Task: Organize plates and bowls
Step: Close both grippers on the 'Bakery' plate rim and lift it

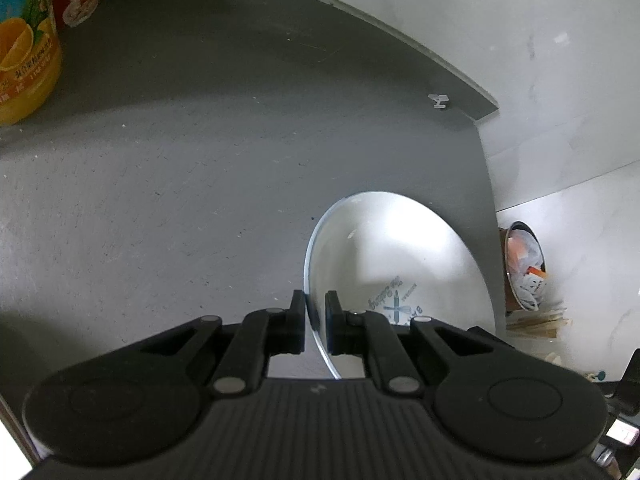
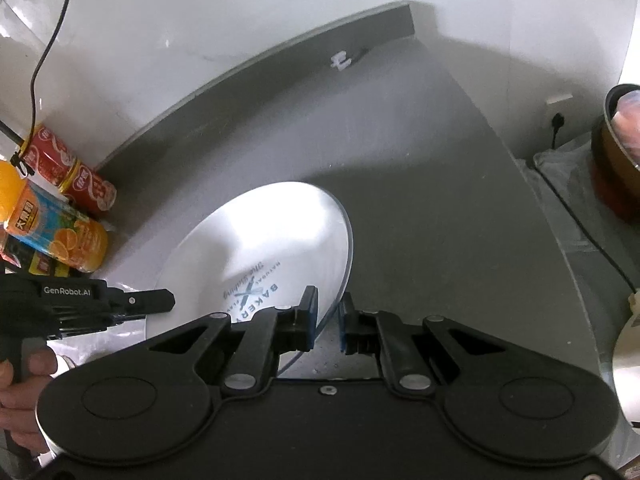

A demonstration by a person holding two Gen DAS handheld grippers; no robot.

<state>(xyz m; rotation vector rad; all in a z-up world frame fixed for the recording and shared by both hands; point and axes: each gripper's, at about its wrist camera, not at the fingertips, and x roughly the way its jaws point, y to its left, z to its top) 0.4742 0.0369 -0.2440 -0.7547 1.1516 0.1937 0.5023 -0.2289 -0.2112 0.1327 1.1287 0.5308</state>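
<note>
Both grippers are carrying one white plate (image 2: 256, 248) together over the grey table (image 1: 160, 200). This looks like the moving step: the plate is being taken to where it belongs. That spot is not in view.

The left gripper (image 1: 315, 316) has its two fingers on either side of the plate's left rim, pinching it. The right gripper (image 2: 328, 312) straddles the right rim. Its left finger touches the plate, but a small gap shows beside the other finger, so it is hard to tell if it squeezes tight. A hand (image 2: 20, 392) holds the left gripper's handle.

The next move probably needs both grippers to travel at the same speed and keep the plate level. If one pulls away, the rim could slip out.

The plate is round, shiny and thin at the edge, with a pale blue line around the rim. Blue print in the middle reads "BAKERY", with a crossed rolling pin and whisk. It looks clean and empty.

An orange juice bottle (image 1: 24, 52) and red cans (image 2: 68, 172) stand far back on the table.
</note>
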